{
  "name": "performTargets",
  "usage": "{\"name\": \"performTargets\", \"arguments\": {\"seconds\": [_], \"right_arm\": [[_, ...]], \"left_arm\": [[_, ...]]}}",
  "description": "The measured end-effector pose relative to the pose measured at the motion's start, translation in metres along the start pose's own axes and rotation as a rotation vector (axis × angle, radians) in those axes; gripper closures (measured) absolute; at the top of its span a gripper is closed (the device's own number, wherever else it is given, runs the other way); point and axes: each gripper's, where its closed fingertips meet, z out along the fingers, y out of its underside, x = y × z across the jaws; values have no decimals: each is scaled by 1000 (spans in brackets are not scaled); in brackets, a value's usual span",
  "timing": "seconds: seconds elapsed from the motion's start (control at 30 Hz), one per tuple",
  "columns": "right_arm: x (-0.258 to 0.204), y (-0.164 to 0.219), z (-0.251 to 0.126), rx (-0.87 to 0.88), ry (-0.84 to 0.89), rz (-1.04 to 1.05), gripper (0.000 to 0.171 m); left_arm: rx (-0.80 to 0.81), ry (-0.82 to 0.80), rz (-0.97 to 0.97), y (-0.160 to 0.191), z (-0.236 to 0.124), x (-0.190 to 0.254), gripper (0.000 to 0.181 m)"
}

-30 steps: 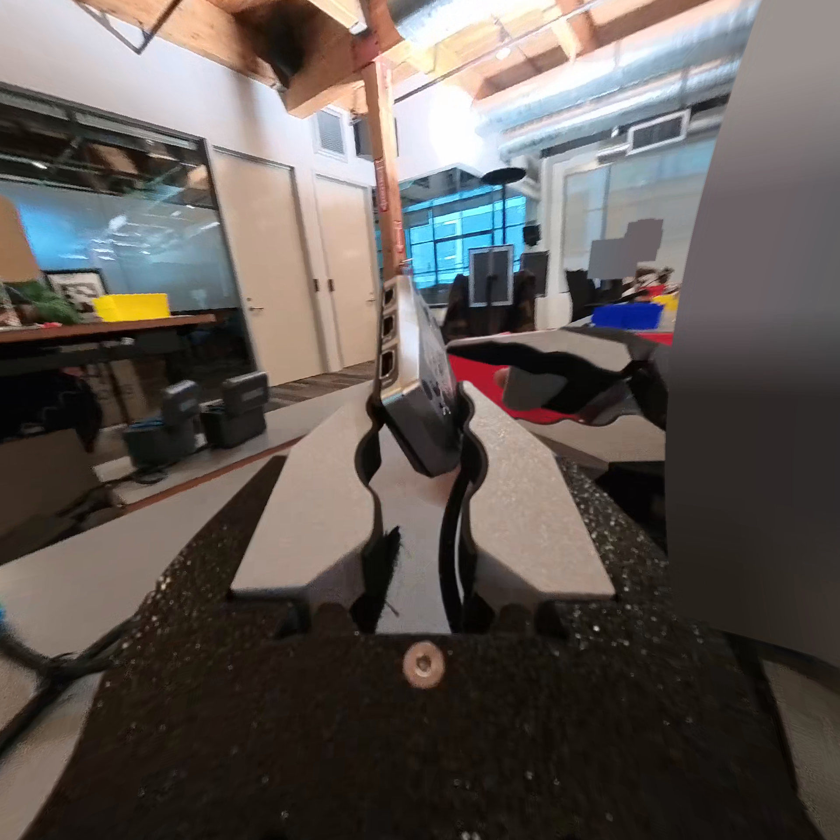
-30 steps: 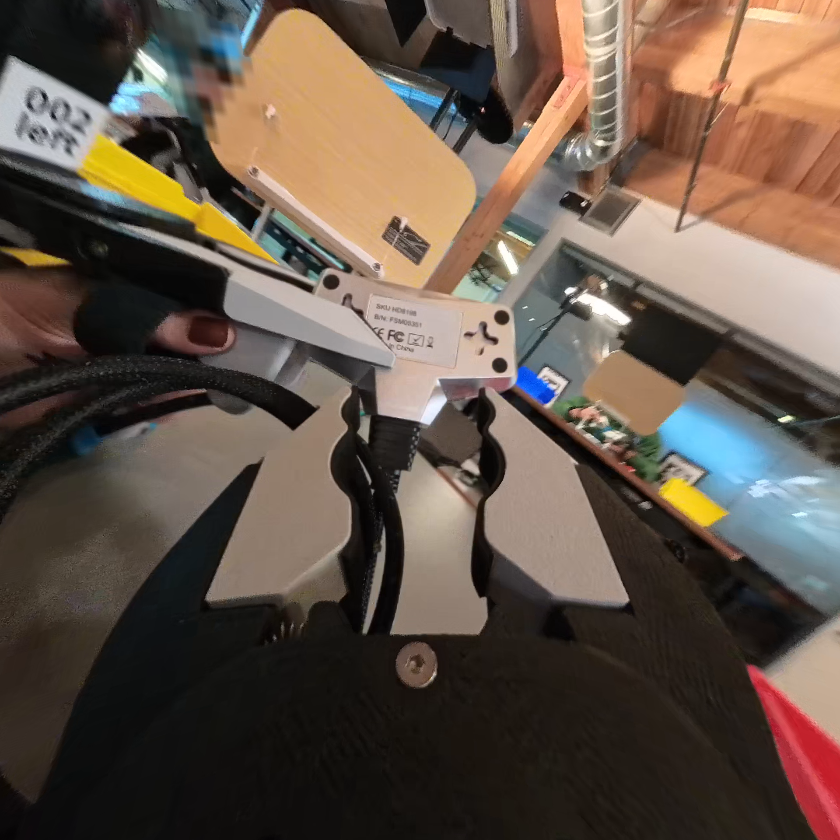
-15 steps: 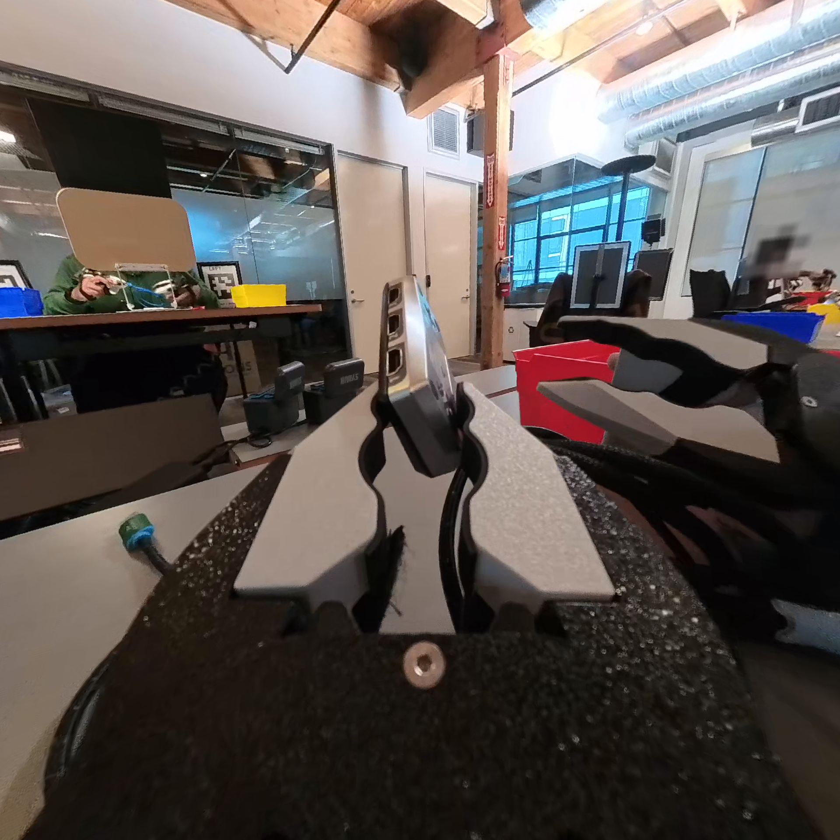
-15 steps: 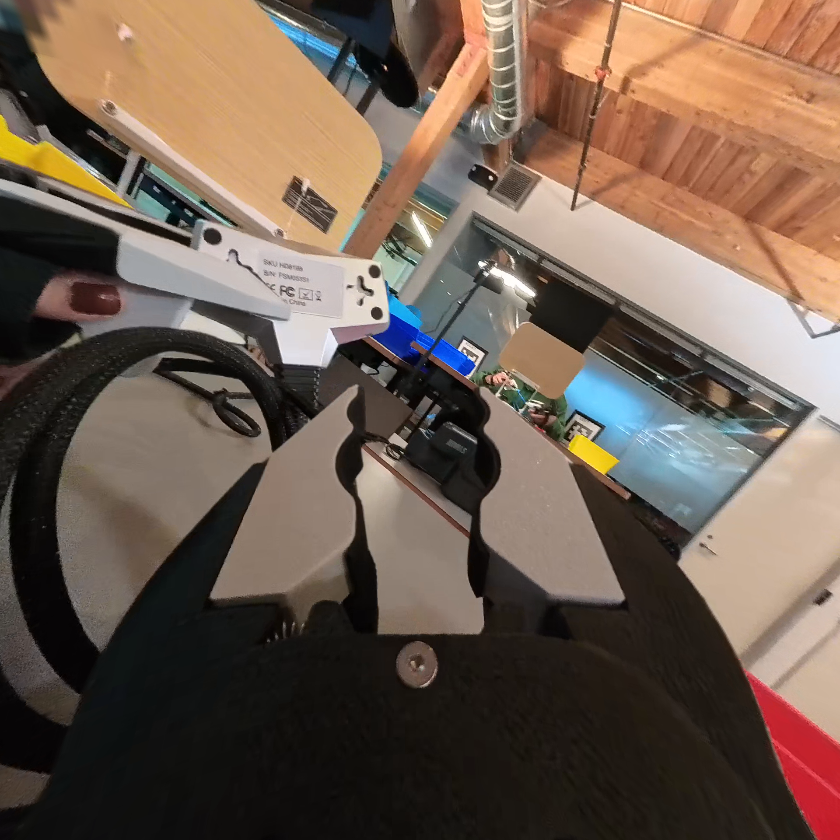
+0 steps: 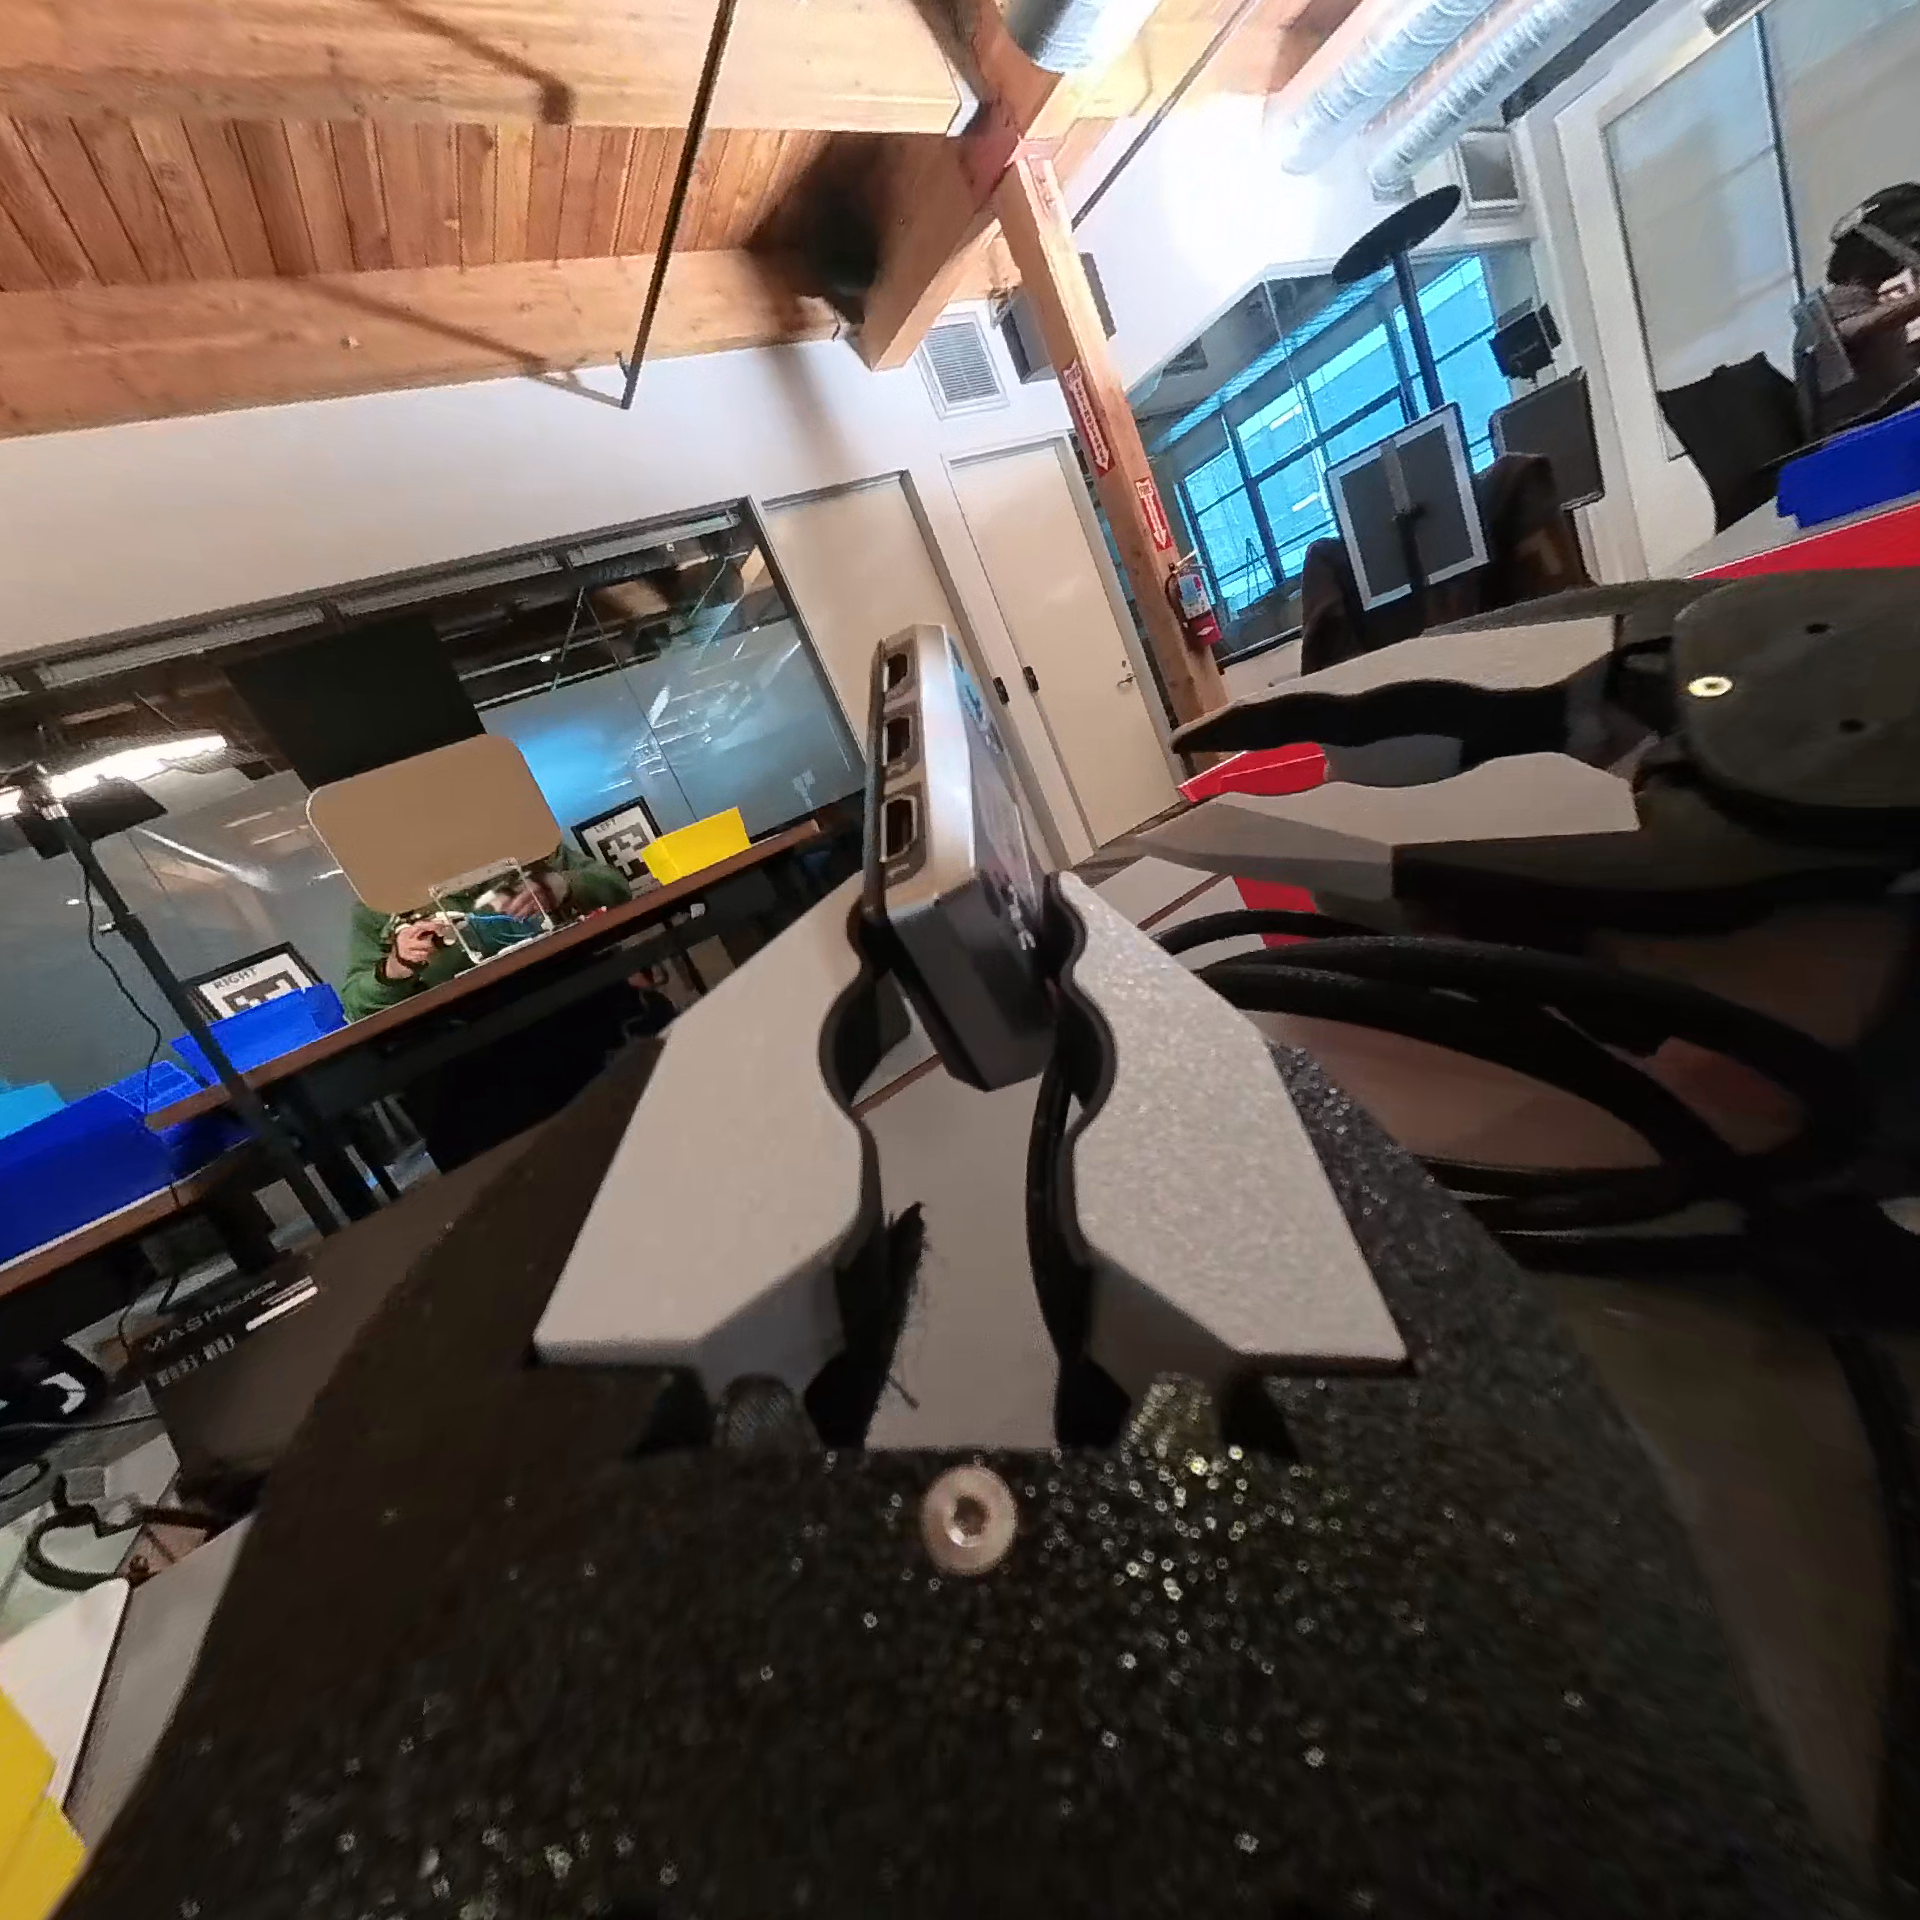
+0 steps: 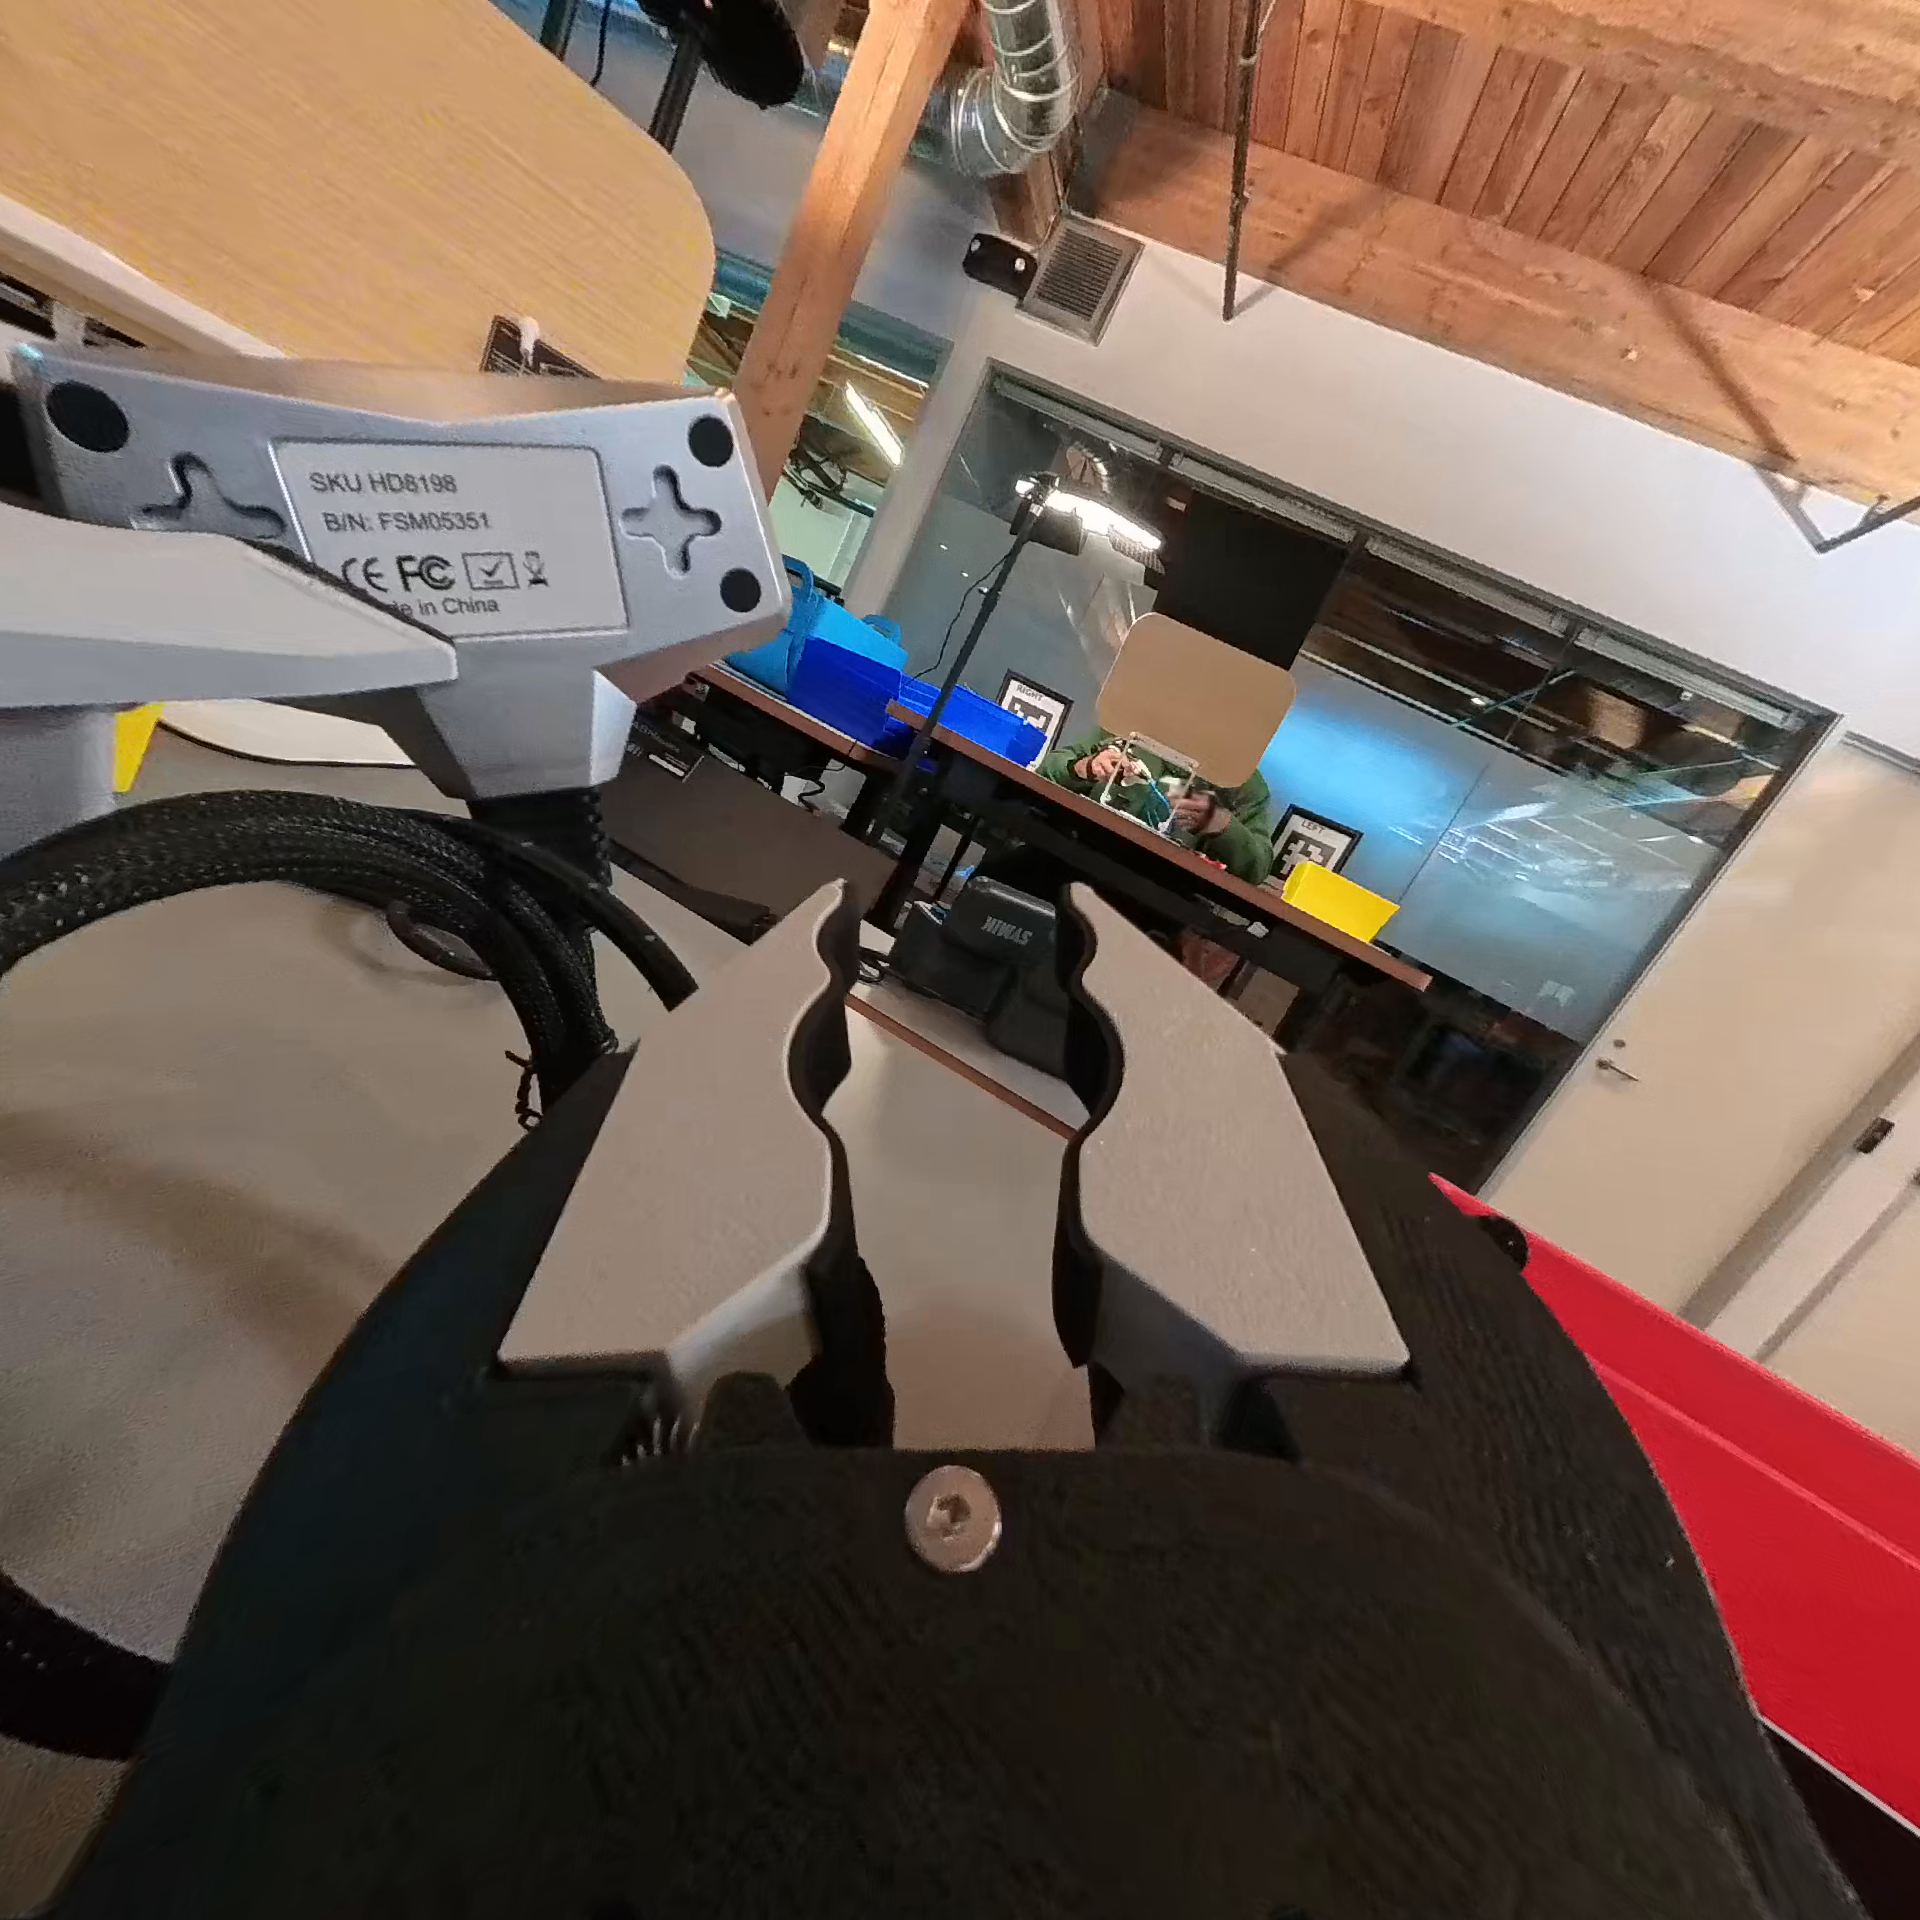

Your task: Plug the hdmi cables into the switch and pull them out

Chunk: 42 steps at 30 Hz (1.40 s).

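Left tongs (image 5: pixel 961 940) squeezed tight on the bottom end of a small silver switch (image 5: pixel 940 831), box tipped up on its edge, high above the bench (image 6: pixel 208 1143). Three little holes in a row down its thin left side, all three bare. One thin black cord (image 5: pixel 1044 1132) running down from under the switch, between the two grey fingers (image 5: pixel 727 1164). Right tongs (image 6: pixel 956 904) open a little way, holding nothing, just air between the tips. In the right wrist view, same switch (image 6: pixel 665 520) up and to the left, not touching the right tongs, flat back with a pale sticker facing the camera, grey fingers of the left tongs (image 6: pixel 208 623) pinching it from the left. Thick black woven cables (image 6: pixel 312 873) curled in a loop under the switch, lying on the pale bench. In the left wrist view, right tongs (image 5: pixel 1184 790) off to the right side, near the switch but apart from it, same black cables (image 5: pixel 1455 966) coiled below them. Red bin (image 6: pixel 1714 1455) by the right edge. Farther back, a long wooden bench with blue bins (image 5: pixel 94 1132) and a yellow bin (image 5: pixel 696 844), a person in a green top (image 6: pixel 1153 800) sitting there.
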Motion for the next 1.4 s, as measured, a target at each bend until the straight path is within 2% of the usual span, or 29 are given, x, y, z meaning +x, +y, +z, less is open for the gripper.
{"name": "performTargets", "arguments": {"seconds": [0.6, 0.7, 0.8, 0.97, 1.07, 1.2, 1.4], "right_arm": [[-12, 0, 1, 4, -61, -10, 144], [-27, -10, -2, 38, -215, 140, 147], [-45, -8, -3, -38, -414, 306, 142], [-58, -9, -9, -123, -601, 498, 139], [-58, -14, -12, -127, -636, 548, 138], [-69, -5, -16, -216, -696, 528, 140], [-72, -15, -22, -224, -750, 528, 141]], "left_arm": [[-29, -13, -122, 11, 1, -10, 154], [-37, -30, -182, 15, 0, -18, 154], [-43, -48, -218, 18, 0, -24, 154], [-51, -53, -236, 20, 0, -26, 154], [-51, -52, -232, 20, 0, -26, 154], [-53, -52, -234, 21, 0, -26, 154], [-56, -54, -239, 22, 0, -27, 154]]}}
